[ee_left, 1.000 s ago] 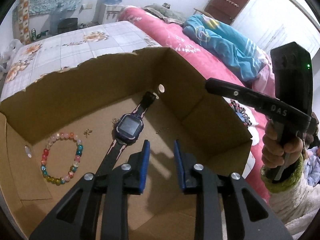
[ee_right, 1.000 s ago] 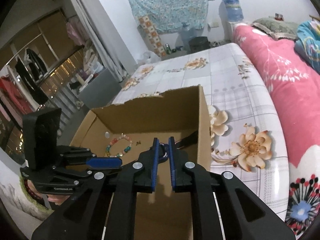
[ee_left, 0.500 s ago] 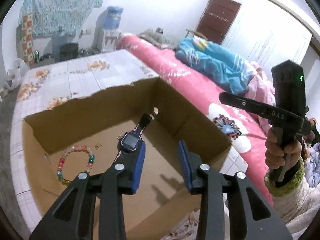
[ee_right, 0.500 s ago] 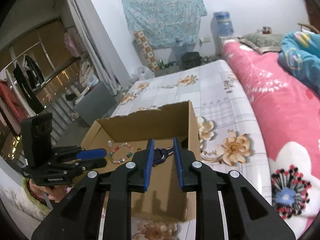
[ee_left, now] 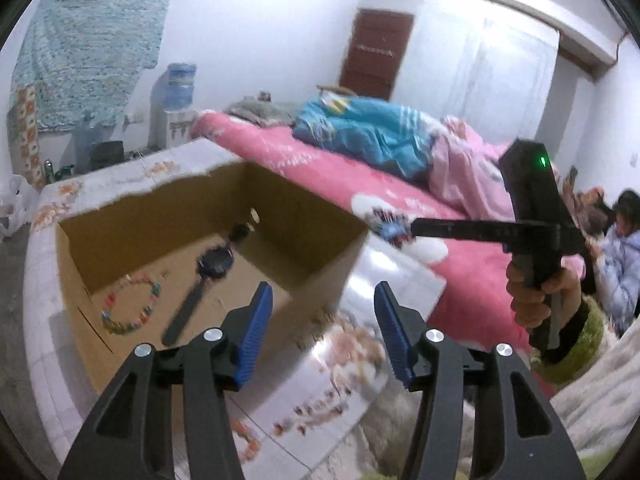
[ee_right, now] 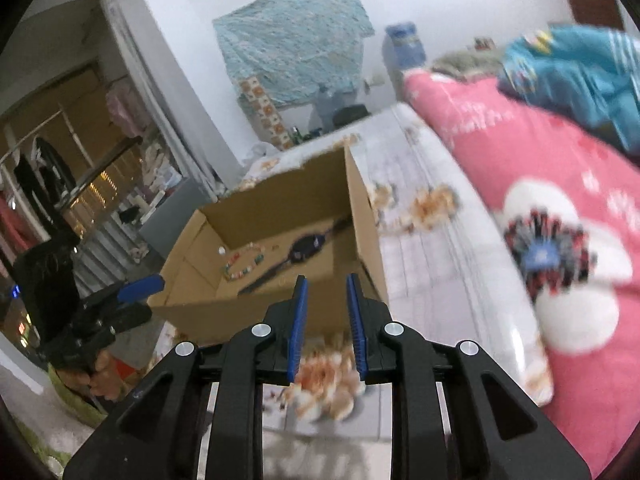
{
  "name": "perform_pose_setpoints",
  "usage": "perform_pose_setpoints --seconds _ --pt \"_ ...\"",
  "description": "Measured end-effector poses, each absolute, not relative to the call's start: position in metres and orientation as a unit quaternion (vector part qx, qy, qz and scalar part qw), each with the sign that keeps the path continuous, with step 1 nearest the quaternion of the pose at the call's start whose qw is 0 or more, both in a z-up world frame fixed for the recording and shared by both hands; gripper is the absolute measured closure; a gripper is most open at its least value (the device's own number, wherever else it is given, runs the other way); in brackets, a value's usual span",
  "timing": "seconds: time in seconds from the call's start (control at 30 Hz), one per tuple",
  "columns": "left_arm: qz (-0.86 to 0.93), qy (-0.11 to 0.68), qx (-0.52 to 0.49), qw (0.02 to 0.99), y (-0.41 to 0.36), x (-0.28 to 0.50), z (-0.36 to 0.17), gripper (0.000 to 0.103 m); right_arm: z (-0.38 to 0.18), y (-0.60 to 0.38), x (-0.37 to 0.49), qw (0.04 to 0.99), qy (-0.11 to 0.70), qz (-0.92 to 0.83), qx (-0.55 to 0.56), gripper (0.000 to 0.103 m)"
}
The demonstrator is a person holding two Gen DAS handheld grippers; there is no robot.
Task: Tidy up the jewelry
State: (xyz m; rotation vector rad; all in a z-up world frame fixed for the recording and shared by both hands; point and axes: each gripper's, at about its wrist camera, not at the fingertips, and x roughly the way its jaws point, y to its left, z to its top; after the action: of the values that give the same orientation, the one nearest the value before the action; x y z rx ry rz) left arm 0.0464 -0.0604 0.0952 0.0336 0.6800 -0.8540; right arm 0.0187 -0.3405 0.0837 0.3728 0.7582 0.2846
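Note:
An open cardboard box [ee_left: 304,220] [ee_right: 280,208] sits on the floral sheet. A dark smartwatch [ee_left: 216,265] [ee_right: 306,245] and a bracelet of coloured beads [ee_left: 130,308] [ee_right: 242,266] lie flat on the bottom of the box. My left gripper [ee_left: 323,292] [ee_right: 156,296] hovers outside the box's near corner, its jaws opening with nothing between them. My right gripper [ee_right: 327,280] [ee_left: 416,227] is held back from the box's near wall. Its blue pads [ee_right: 298,312] stand a small gap apart and hold nothing.
The box rests on a grey-white floral sheet [ee_right: 432,264] beside a pink flowered bedcover [ee_left: 328,172] with a blue blanket [ee_left: 368,132]. A person [ee_left: 620,264] sits at the far right. A water dispenser [ee_left: 176,112], a brown door [ee_left: 376,52] and a clothes rack [ee_right: 44,184] line the room.
Both grippers have pulled back out of the box and away from it. The left jaws have spread much wider, the right ones slightly. Watch and bracelet stay in the box.

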Motion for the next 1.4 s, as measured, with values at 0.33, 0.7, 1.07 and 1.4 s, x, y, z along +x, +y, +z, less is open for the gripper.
perform_pose_setpoints --seconds 0.33,0.7,1.07,1.4 --pt "-0.357 0.382 0.108 0.846 -0.098 0.047 0.031 0.051 0.031 -0.318 0.036 0.862 0.434 0.147 0.216 0.081" --pt "-0.328 0.397 0.092 0.852 -0.091 0.066 0.023 0.053 0.031 -0.323 0.056 0.864 0.424 0.158 0.223 0.081" --pt "-0.361 0.387 0.195 0.826 -0.145 0.057 -0.006 0.079 0.002 -0.315 0.042 0.849 0.457 0.164 0.209 0.081" --pt "-0.375 0.401 0.23 0.804 -0.164 0.078 -0.024 0.088 -0.006 -0.319 0.043 0.841 0.462 0.172 0.223 0.081"
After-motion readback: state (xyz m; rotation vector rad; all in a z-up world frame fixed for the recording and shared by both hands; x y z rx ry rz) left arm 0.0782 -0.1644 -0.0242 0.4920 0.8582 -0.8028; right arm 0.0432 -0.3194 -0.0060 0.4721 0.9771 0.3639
